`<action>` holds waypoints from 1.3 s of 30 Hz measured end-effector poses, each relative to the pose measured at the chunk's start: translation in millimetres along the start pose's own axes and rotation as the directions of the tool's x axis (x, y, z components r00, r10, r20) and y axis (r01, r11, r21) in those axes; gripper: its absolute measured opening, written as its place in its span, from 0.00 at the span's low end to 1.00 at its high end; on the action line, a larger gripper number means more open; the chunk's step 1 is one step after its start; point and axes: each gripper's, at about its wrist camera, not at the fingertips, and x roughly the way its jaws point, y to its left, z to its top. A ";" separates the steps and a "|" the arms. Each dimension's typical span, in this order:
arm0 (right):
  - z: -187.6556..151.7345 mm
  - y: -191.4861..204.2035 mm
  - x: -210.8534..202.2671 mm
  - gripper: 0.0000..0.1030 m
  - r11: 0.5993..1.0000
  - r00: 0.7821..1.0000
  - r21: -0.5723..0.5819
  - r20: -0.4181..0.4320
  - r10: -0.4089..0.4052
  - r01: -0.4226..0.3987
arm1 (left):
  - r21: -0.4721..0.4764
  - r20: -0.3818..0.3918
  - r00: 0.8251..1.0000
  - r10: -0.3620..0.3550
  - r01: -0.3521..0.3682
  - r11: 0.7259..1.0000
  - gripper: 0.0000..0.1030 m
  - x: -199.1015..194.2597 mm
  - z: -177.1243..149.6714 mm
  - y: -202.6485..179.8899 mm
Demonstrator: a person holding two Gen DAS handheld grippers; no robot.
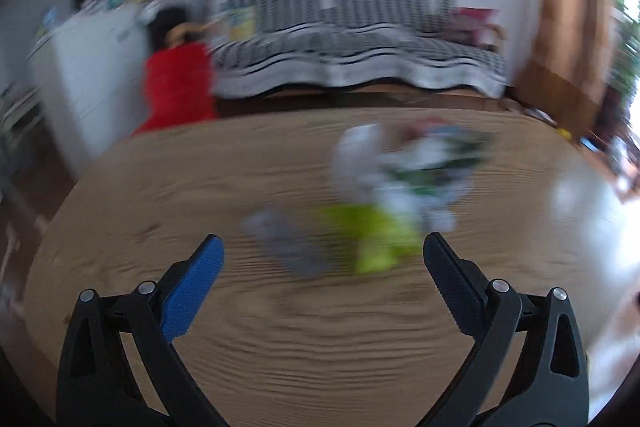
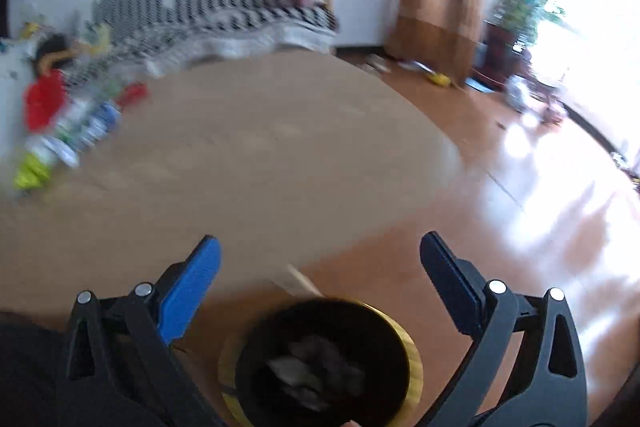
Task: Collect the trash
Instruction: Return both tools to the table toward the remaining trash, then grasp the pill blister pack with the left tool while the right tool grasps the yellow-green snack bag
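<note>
Trash (image 1: 404, 179) on wooden table (image 1: 200, 187), striped sofa (image 1: 352, 39) behind.

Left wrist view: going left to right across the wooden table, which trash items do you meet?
Grey flat wrapper → yellow-green wrapper → white-and-green crumpled packaging pile. Motion blur prevents finer naming.
</note>
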 end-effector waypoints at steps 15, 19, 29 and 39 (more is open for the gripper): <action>78.9 217.5 40.9 0.94 0.936 0.944 -0.136 0.013 0.329 -0.325 | 0.010 -0.169 0.985 0.032 -0.030 0.999 0.94 115.9 16.0 35.8; 60.1 275.4 49.9 0.94 0.856 0.899 -0.286 -0.061 0.433 -0.431 | 0.023 -0.221 0.975 0.013 -0.008 1.000 0.94 133.7 15.8 44.5; 41.3 360.2 86.5 0.94 0.760 0.816 -0.302 -0.278 0.507 -0.576 | -0.014 -0.277 0.961 0.004 -0.008 1.000 0.94 134.7 6.1 79.5; 44.9 378.8 113.9 0.94 0.746 0.739 -0.154 -0.363 0.567 -0.648 | 0.060 -0.277 0.960 -0.047 0.066 0.996 0.94 128.1 -5.9 89.5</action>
